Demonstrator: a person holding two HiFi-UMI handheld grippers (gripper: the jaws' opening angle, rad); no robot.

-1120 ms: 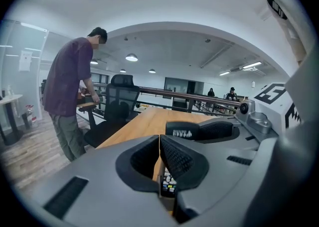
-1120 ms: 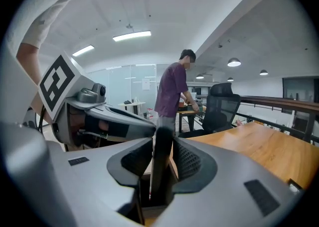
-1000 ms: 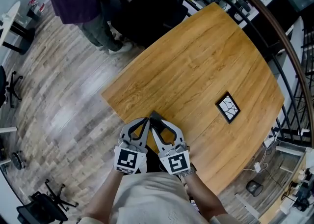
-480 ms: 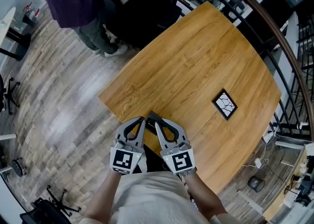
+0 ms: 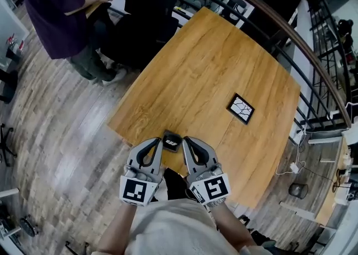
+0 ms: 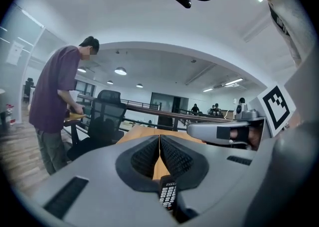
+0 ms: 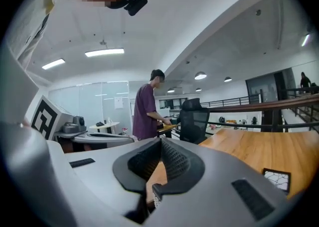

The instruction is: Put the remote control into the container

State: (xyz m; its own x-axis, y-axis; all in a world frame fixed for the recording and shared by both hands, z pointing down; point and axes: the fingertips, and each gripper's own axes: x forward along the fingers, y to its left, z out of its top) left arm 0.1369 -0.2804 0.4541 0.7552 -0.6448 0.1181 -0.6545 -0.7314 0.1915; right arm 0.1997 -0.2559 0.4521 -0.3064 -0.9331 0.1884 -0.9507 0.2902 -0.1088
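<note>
My right hand-held gripper (image 7: pixel 160 144) has just snapped from wide apart to clenched, with nothing between its jaws. The left hand-held gripper (image 6: pixel 159 140) is clenched and empty too. The remote control (image 5: pixel 172 141) lies on the worktop (image 5: pixel 224 69), just beyond both tips, so I judge the grasp is not yet made.

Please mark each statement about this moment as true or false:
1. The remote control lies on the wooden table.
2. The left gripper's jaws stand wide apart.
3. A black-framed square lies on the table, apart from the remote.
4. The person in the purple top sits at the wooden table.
1. True. The remote control lies on the wooden table, near its edge, in front of both grippers.
2. False. The left gripper has its jaws together.
3. True. The black-framed square lies further right, not touching the remote.
4. False. The person in the purple top stands on the floor, away from this table.
</note>
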